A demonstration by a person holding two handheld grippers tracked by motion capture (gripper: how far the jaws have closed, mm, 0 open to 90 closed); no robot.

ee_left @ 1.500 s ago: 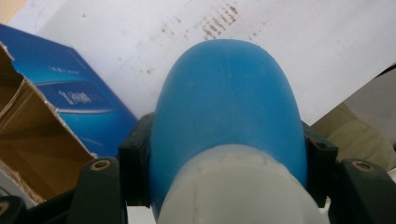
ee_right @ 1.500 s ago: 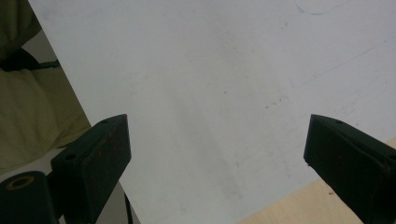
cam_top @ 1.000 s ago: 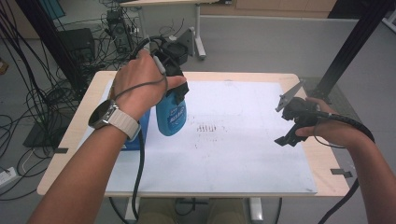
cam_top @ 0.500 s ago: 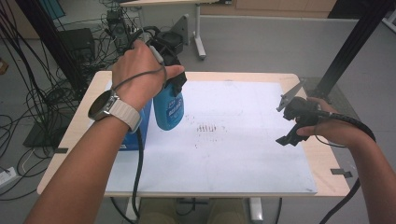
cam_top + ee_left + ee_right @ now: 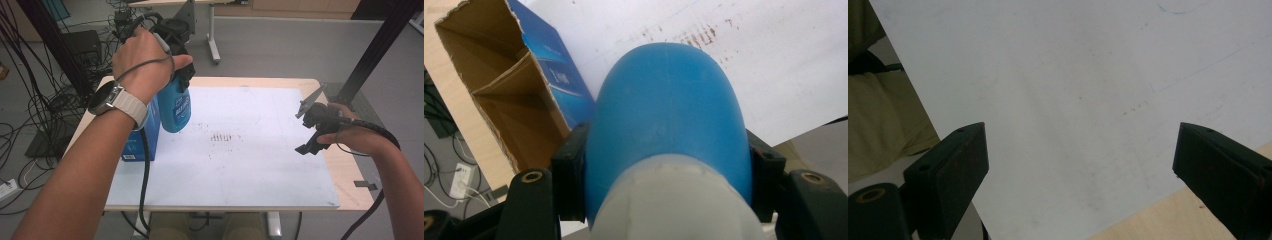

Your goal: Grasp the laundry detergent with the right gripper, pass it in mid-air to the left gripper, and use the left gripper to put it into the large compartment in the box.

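A blue plastic bottle (image 5: 176, 111) with a white neck hangs above the left part of the table, clear of the white sheet (image 5: 240, 165). My left gripper (image 5: 181, 75) is shut on its upper body; in the left gripper view the black jaws press both sides of the bottle (image 5: 666, 115). Just to its left stands an open blue cardboard box (image 5: 144, 140), its brown inside (image 5: 519, 100) showing from above. My right gripper (image 5: 303, 128) hovers over the sheet's right edge, open with nothing between its jaws (image 5: 1080, 150).
Small reddish-brown marks (image 5: 222, 136) dot the middle of the sheet. The wooden table edge (image 5: 347, 172) runs beside my right hand. Cables and black equipment (image 5: 75, 45) lie on the floor beyond the table's left side.
My left hand has lifted the blue bottle upward, beside the box. The right gripper has stayed where it was.
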